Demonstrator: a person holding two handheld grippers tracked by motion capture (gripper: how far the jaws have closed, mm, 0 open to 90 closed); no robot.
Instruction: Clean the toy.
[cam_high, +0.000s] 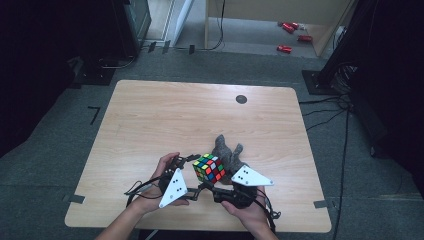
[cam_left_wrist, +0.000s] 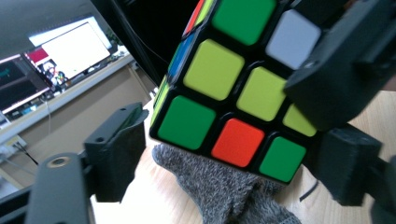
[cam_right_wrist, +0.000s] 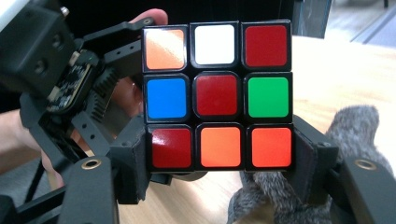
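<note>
Two grippers meet at the cube (cam_high: 209, 167), low centre of the high view, above the grey sock (cam_high: 226, 150). Right gripper (cam_right_wrist: 219, 154) clamps its bottom layer; left gripper (cam_left_wrist: 224, 140) stands released around it. Best to seat the left pads squarely on one layer before twisting.

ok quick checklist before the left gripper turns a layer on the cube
1. Right gripper clamped on the Rubik's cube, jaws on both sides of its bottom row: ok.
2. Left gripper gripping a layer: not ok, the near jaw stands clear of the cube's edge.
3. Cube lifted off the wooden table: ok.
4. Grey sock clear of the cube: cannot tell, it lies right under it.
5. Layers aligned square: ok.
</note>
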